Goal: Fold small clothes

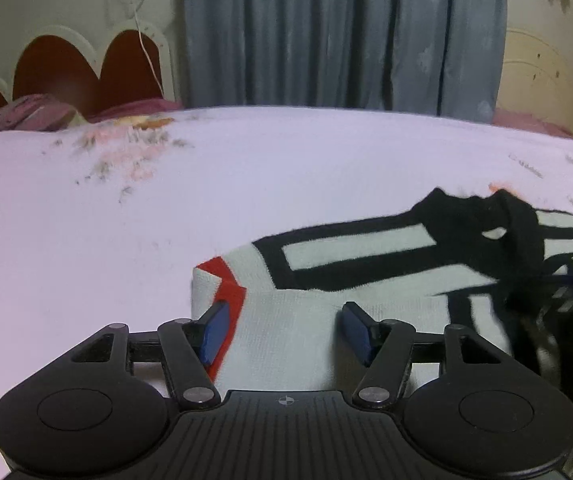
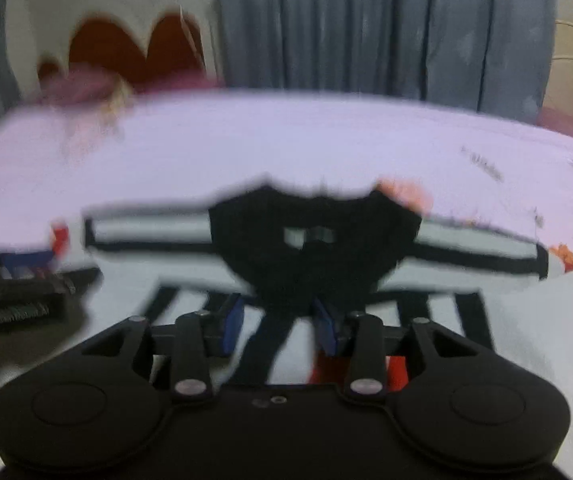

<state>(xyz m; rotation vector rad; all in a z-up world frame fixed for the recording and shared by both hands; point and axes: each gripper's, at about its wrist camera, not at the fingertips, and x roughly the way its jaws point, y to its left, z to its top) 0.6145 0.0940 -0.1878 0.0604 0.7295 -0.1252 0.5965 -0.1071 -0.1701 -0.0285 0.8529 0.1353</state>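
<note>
A small white knit garment [image 1: 366,276] with black stripes, a black collar and red trim lies flat on the bed. In the left wrist view my left gripper [image 1: 286,332] is open, its blue pads [image 1: 216,330] on either side of the garment's left edge by the red trim. In the blurred right wrist view the garment [image 2: 166,226] spreads sideways with its black collar [image 2: 314,240] in the middle. My right gripper [image 2: 278,324] is open just before the collar, over black stripes. The left gripper [image 2: 22,280] shows at the left edge there.
The white bedsheet [image 1: 246,168] has floral prints at its left and right sides. A red and white headboard [image 1: 86,64], a crumpled purple cloth [image 1: 34,114] and grey curtains [image 1: 342,32] lie behind the bed.
</note>
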